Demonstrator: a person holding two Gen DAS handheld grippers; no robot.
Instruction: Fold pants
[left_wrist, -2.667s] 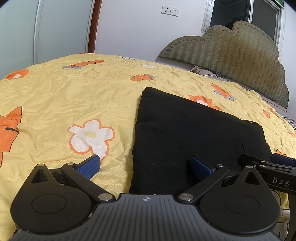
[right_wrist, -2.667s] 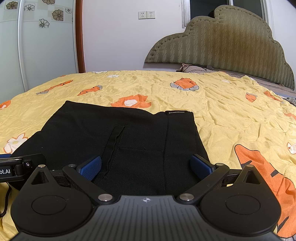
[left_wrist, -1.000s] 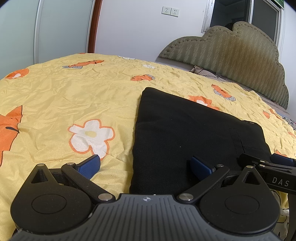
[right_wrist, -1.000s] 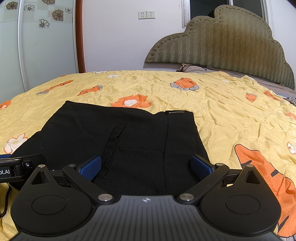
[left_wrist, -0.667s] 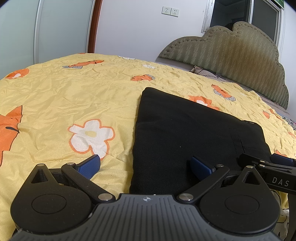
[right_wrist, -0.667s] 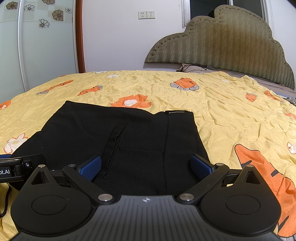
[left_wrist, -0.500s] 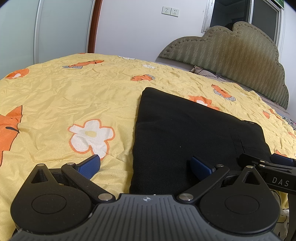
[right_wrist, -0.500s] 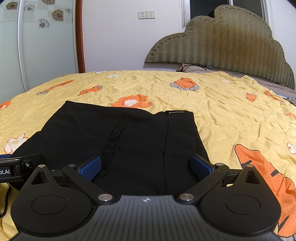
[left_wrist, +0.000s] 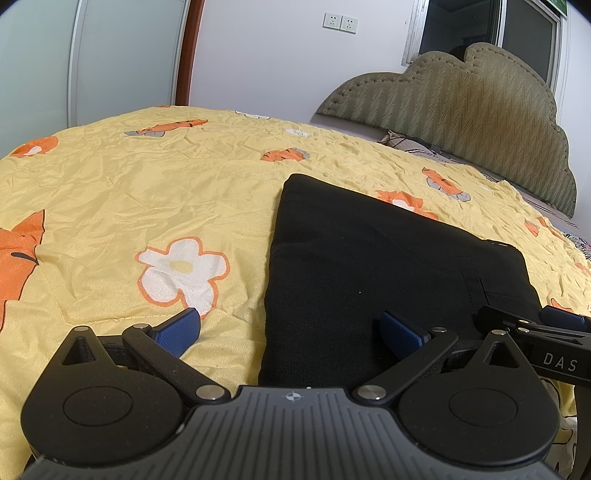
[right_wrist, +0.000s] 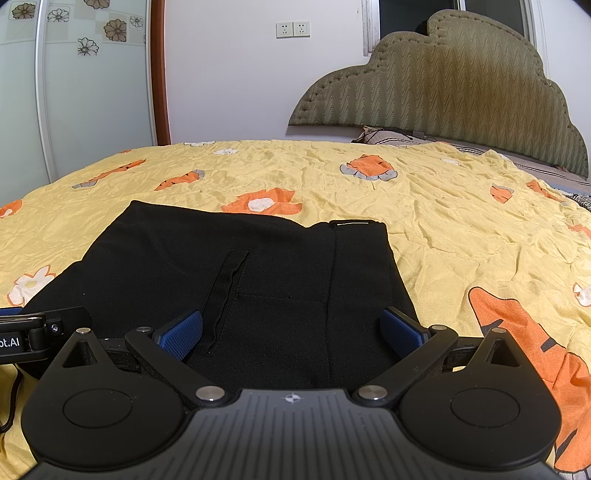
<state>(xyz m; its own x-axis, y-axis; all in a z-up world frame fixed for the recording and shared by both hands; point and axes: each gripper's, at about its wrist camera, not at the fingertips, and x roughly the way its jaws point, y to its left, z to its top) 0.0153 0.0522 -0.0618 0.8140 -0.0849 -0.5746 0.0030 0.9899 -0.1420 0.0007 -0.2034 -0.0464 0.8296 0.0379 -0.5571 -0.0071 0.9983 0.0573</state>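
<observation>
Bedspread (right_wrist: 461, 229) (yellow, floral) under pants (right_wrist: 258, 280).

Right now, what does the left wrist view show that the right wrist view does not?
Only the left wrist view shows the large white flower print beside the pants' edge. Only the right wrist view shows the pocket seam and the flower-patterned wardrobe door. Both show the black pants folded flat on the yellow bedspread, the headboard, and open hand-held grippers.
</observation>
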